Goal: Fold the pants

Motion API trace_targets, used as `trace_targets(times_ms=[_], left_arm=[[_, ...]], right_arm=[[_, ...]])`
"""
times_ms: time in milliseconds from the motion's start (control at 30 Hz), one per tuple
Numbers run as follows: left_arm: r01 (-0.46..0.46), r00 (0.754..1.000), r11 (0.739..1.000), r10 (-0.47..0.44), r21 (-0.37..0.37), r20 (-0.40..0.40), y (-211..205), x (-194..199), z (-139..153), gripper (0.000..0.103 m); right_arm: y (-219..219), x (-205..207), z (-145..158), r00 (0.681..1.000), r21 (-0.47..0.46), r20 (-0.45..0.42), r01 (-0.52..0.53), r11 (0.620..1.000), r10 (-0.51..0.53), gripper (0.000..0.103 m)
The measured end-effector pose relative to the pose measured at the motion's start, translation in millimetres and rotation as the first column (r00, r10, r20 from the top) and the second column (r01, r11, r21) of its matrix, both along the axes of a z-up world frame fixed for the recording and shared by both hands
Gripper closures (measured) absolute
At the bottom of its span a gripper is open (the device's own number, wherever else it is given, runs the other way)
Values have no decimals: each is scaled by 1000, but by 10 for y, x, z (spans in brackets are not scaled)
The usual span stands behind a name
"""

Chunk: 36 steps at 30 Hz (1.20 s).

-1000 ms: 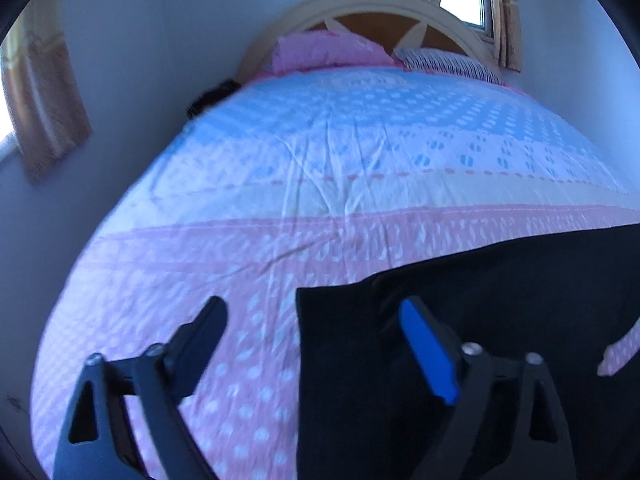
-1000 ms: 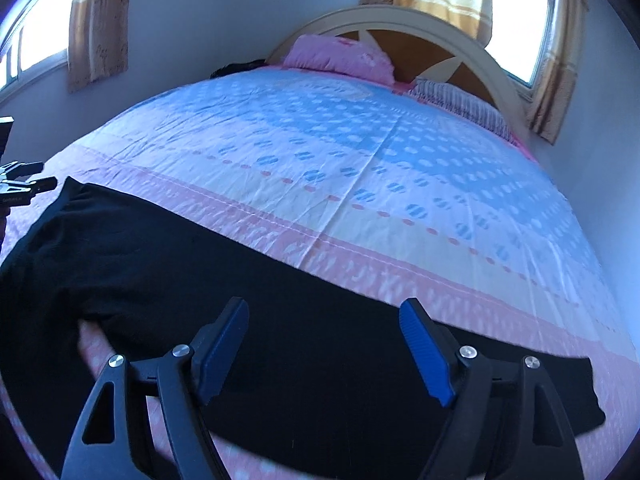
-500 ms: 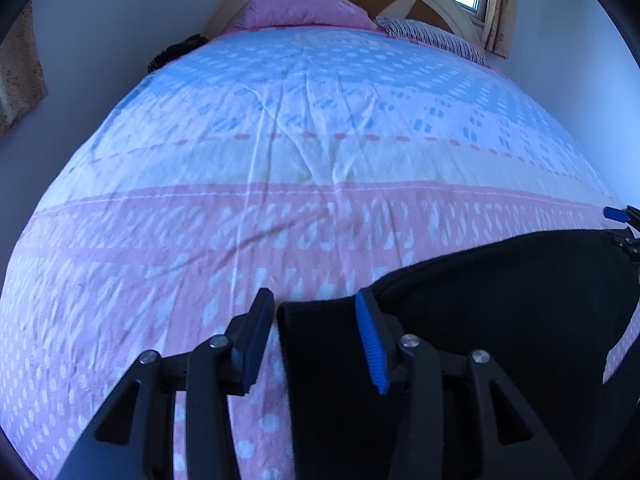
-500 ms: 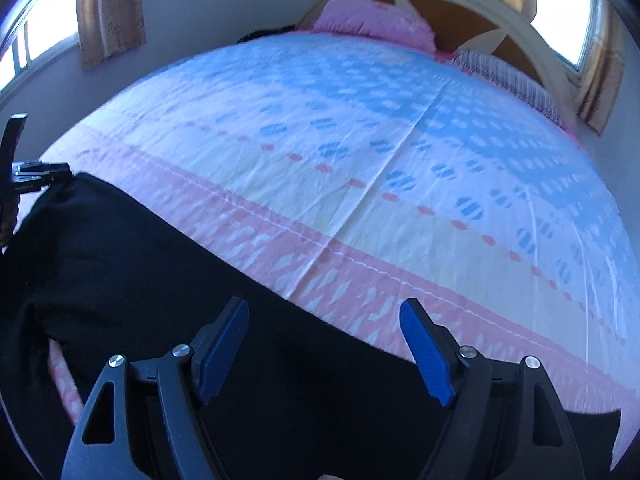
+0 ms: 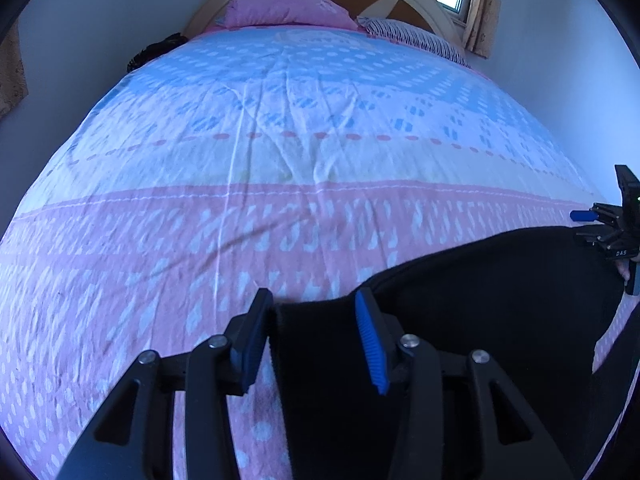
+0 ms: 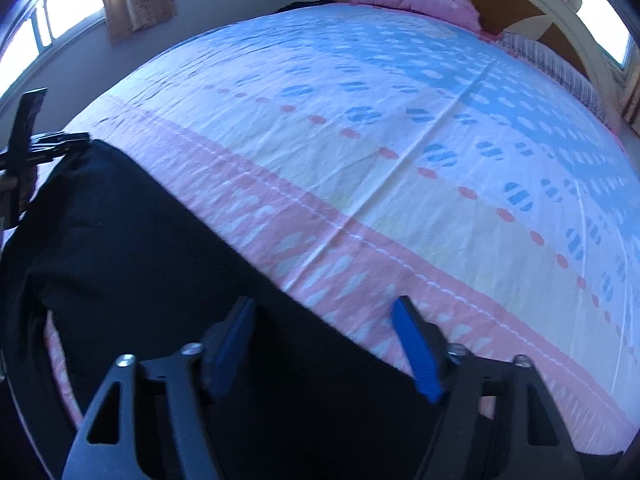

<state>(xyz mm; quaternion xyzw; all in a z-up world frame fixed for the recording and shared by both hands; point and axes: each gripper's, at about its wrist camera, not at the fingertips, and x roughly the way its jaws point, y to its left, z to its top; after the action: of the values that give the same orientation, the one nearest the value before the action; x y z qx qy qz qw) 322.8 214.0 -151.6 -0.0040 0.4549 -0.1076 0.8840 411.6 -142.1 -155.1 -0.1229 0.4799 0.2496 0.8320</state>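
Black pants (image 5: 480,300) lie flat across the near end of the bed, also seen in the right wrist view (image 6: 140,260). My left gripper (image 5: 312,298) sits low over their left corner. Its jaws are half-closed and astride the hem, which lies flat between them. In the right wrist view, the left gripper (image 6: 48,146) is at that same corner. My right gripper (image 6: 324,304) is open above the pants' far edge, with one finger over the black cloth and the other over the pink sheet. The left wrist view shows the right gripper (image 5: 584,225) at the far right, beside the pants.
The bedsheet (image 5: 320,160) runs in pink, cream and blue bands up to a pink pillow (image 5: 288,10), a striped pillow (image 5: 412,36) and a curved headboard (image 6: 568,12). A dark bundle (image 5: 156,50) lies at the bed's far left. Walls and curtained windows flank the bed.
My left gripper narrowed from wide open to about half and came down onto the pants' corner. My right gripper dipped forward, so the pants' far edge now runs between its fingers.
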Motion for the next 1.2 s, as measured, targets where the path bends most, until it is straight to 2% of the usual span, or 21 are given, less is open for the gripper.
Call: trace_targets(times_ms=[33, 67, 133, 267, 300, 333, 367, 400, 433, 500, 600, 833, 967, 1200], left_arm=[[6, 1000, 1000, -6, 9, 1, -16, 8, 5, 58], [9, 1000, 1000, -9, 16, 0, -26, 26, 4, 58], [21, 1000, 1000, -21, 18, -4, -41, 55, -14, 58], [58, 998, 997, -59, 42, 20, -94, 60, -50, 59], [67, 997, 997, -68, 43, 22, -107, 59, -48, 68], [102, 995, 994, -102, 27, 22, -124, 49, -36, 85], [114, 993, 993, -114, 11, 20, -130, 44, -18, 90], [110, 994, 994, -110, 14, 27, -137, 31, 4, 90], [116, 992, 993, -117, 31, 45, -157, 0, 44, 91], [122, 989, 991, -125, 49, 82, -168, -57, 128, 92], [107, 984, 994, -111, 33, 136, -103, -148, 297, 92], [132, 955, 991, -131, 17, 264, 13, -579, 672, 92], [152, 933, 988, -140, -9, 332, 56, -880, 790, 92], [199, 898, 980, -171, -30, 405, 196, -1490, 746, 92]], right_arm=[[10, -7, 11, 1000, 6, -6, -14, 1000, 14, 53], [34, -27, 24, 999, 11, -13, -37, 999, 37, 56], [95, -60, 10, 998, -26, -11, -66, 997, 66, 57], [116, -13, -13, 997, -44, -43, -60, 997, 58, 58], [127, -15, -11, 998, -57, -38, -59, 997, 57, 62], [159, -36, -4, 998, -75, -33, -60, 995, 57, 70], [178, -63, 18, 998, -85, -24, -61, 995, 59, 77], [187, -79, 34, 998, -91, -19, -61, 994, 60, 89], [188, -103, 54, 998, -91, -19, -60, 994, 58, 97], [211, -200, 106, 999, -125, 18, -47, 991, 50, 98], [220, -350, 215, 997, -144, 65, -28, 989, 38, 98], [91, -970, 826, 977, -82, 213, 25, 996, -7, 98], [106, -1409, 1056, 960, -71, 279, 20, 997, 1, 98], [200, -2288, 1056, 941, -77, 338, -4, 997, 29, 99]])
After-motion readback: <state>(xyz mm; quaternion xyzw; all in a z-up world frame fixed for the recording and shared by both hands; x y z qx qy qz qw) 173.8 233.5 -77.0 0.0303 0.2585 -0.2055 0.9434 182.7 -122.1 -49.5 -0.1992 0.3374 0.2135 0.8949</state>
